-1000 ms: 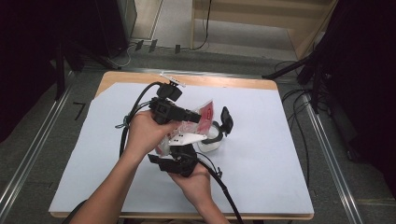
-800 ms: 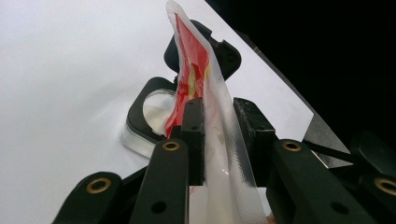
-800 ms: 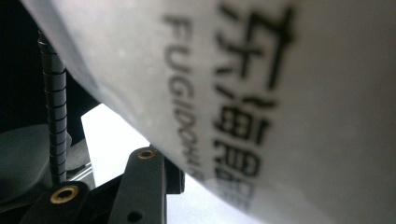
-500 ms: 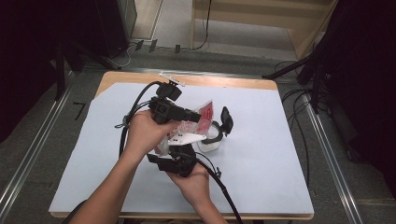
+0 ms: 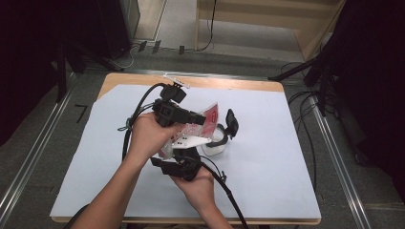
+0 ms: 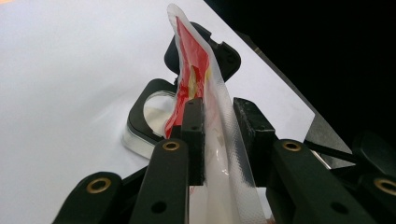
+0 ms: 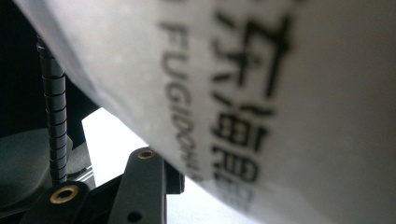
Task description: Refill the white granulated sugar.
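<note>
Left gripper [image 6: 219,116] clamped on pouch [image 6: 205,88], held upright above lidded container [image 5: 217,143] on table [image 5: 286,181]. Right gripper [image 5: 184,160] under pouch; jaw state hidden, cannot tell.

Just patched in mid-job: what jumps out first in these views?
The red-and-white pouch stands out mid-table, pinched between the left gripper jaws. Just beyond it sits a black-rimmed container with its hinged lid up. The right gripper is under the pouch; its grip is hidden.
</note>
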Motion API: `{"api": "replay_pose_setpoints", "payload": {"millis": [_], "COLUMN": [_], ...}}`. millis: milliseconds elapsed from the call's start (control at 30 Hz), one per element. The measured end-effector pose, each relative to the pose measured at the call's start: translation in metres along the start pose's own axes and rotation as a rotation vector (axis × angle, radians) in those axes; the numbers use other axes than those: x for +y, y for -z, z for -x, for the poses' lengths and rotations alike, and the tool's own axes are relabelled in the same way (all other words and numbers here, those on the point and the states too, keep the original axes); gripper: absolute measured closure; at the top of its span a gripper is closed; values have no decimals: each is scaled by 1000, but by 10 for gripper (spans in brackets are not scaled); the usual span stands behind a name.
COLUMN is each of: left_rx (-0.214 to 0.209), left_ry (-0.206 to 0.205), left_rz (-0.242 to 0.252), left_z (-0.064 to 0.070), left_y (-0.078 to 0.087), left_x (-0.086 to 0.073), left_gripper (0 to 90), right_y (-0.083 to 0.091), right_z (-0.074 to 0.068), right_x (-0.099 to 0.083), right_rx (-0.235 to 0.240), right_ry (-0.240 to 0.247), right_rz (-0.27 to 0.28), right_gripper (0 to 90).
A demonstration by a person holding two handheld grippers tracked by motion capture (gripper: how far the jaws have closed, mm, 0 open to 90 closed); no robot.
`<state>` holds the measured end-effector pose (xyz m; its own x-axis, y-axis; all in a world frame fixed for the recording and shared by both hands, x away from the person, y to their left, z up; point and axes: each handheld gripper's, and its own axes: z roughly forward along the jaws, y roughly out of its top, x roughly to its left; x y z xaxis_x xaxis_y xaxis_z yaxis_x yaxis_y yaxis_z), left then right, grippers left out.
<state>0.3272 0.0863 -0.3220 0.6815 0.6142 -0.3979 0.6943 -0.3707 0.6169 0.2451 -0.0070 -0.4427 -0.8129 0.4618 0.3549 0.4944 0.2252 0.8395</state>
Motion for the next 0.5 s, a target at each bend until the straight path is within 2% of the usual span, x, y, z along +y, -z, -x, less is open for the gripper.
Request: {"api": "replay_pose_setpoints", "payload": {"millis": [500], "left_rx": [3], "left_ry": [-6], "left_rz": [3], "left_z": [1], "left_y": [0], "left_x": [0], "left_gripper": [757], "right_y": [0], "right_z": [0], "right_x": [0], "right_rx": [-11], "right_ry": [8], "right_rz": [3], "right_gripper": [630]}}
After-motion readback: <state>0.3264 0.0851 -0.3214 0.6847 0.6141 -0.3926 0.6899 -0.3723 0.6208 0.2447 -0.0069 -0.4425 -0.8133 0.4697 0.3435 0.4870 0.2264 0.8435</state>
